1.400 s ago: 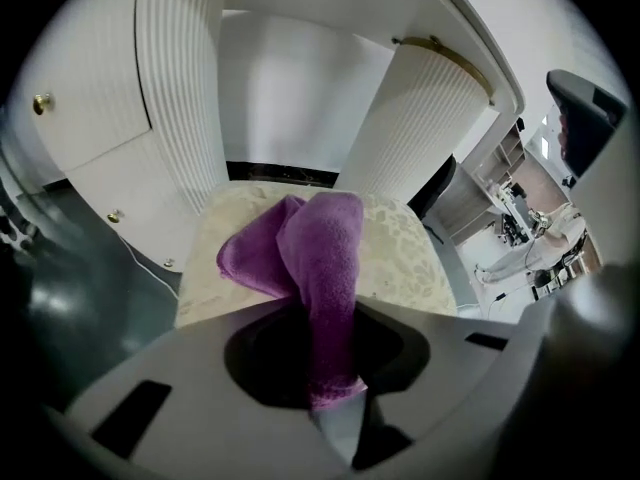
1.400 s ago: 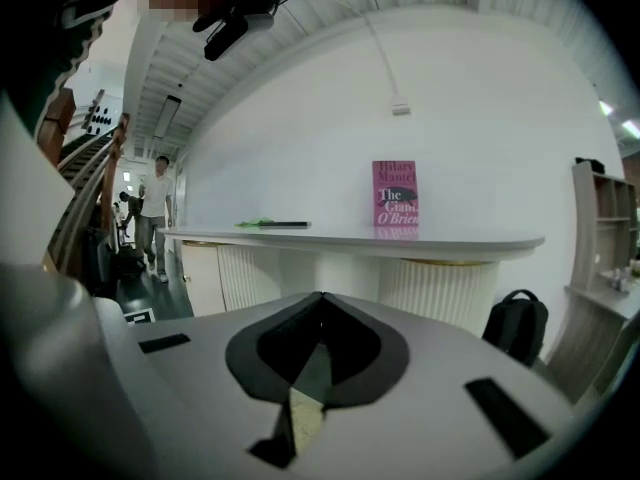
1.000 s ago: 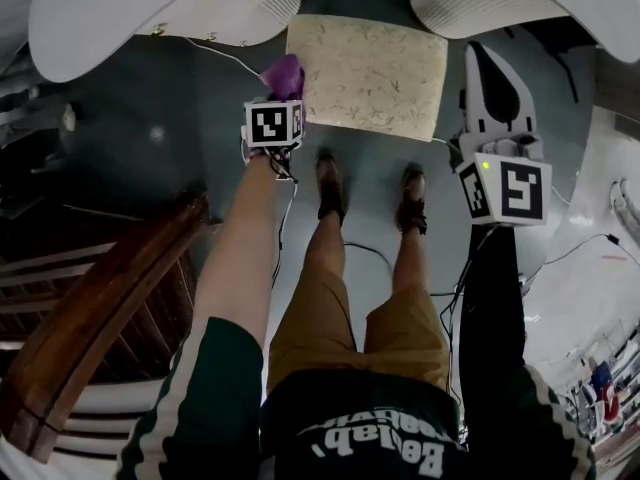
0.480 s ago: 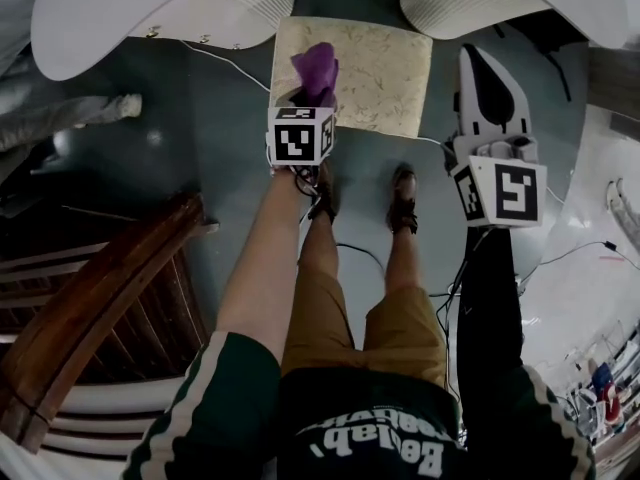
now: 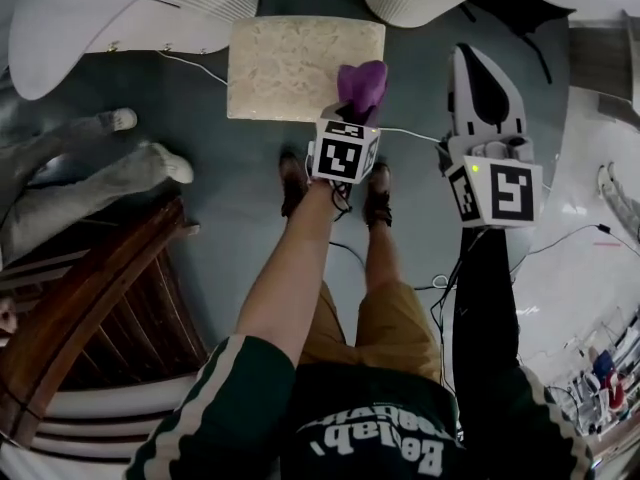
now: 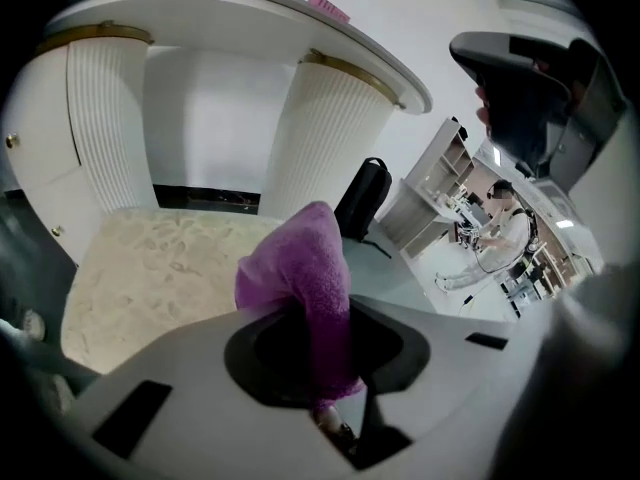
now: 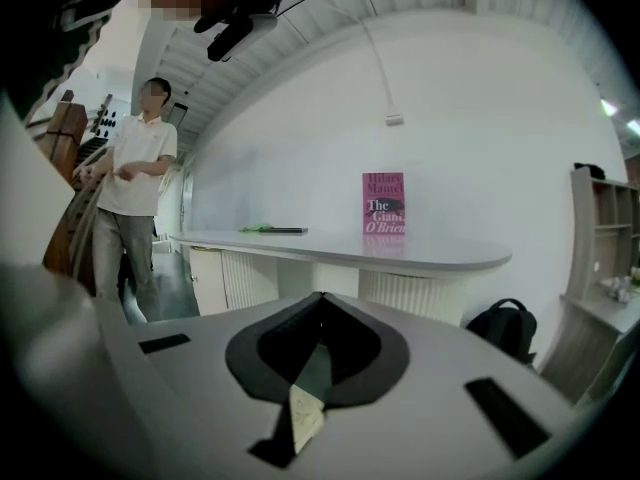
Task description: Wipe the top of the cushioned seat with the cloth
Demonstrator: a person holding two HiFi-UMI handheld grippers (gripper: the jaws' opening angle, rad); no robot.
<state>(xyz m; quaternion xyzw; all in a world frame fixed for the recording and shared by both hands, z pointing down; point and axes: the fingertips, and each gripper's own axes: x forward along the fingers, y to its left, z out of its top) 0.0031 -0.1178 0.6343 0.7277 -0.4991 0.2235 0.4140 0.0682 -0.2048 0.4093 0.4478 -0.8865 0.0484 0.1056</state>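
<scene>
2 grippers: you hold 1 in each hand, both pointing away from you above the grey floor (image 5: 220,198).
Far left: a bystander's legs (image 5: 85,173) stand next to a dark wooden frame (image 5: 90,308).
Cushioned seat (image 5: 300,63): cream, patterned and square, it sits on the floor ahead of your shoes.
Left gripper (image 5: 353,113): your jaws are clamped on the cloth (image 5: 362,83), which is purple and bunches up past the tips.
Cloth position: in the head view it overlaps the seat's near right corner. You cannot tell from these views whether it touches the top.
Right gripper (image 5: 478,68): it is held well right of the seat over bare floor, jaws together with nothing between them.
Right gripper view: a pink book (image 7: 383,203) stands upright on a white counter (image 7: 340,248), with a black backpack (image 7: 500,328) low at the right.
</scene>
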